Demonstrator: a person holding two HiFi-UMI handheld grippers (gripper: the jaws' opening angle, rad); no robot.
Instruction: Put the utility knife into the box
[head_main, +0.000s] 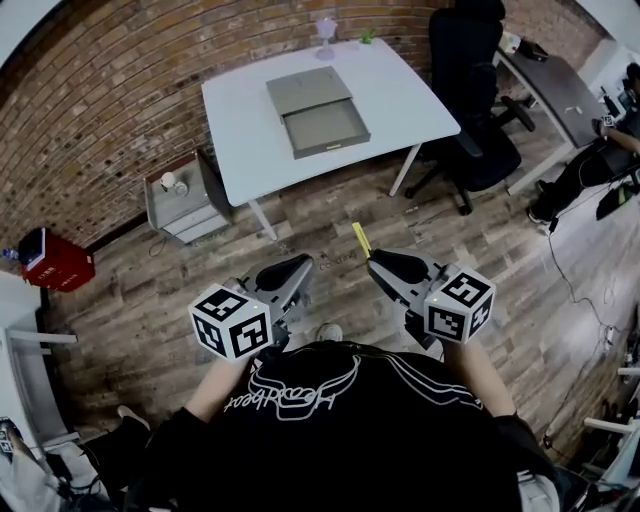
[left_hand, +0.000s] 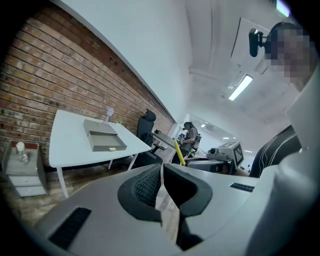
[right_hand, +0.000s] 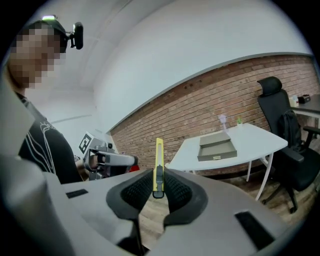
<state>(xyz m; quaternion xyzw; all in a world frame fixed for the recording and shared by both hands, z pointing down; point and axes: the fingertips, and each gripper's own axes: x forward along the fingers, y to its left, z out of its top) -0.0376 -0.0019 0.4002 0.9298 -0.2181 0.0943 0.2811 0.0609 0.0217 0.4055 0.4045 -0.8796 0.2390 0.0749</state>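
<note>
While the right gripper (right_hand: 158, 185) pinched the yellow knife (right_hand: 158, 156) upright between its jaws, the left gripper (left_hand: 161, 181) had its jaws pressed together, empty. Farther off, the open box (head_main: 325, 125) lay on a white table (head_main: 405, 95).

Two tongs (head_main: 300, 266) (head_main: 376, 262) — one utility knife (head_main: 360, 240), one box (head_main: 317, 110)

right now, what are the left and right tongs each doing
The left tongs: closed, nothing between them.
The right tongs: closed on the yellow utility knife.
</note>
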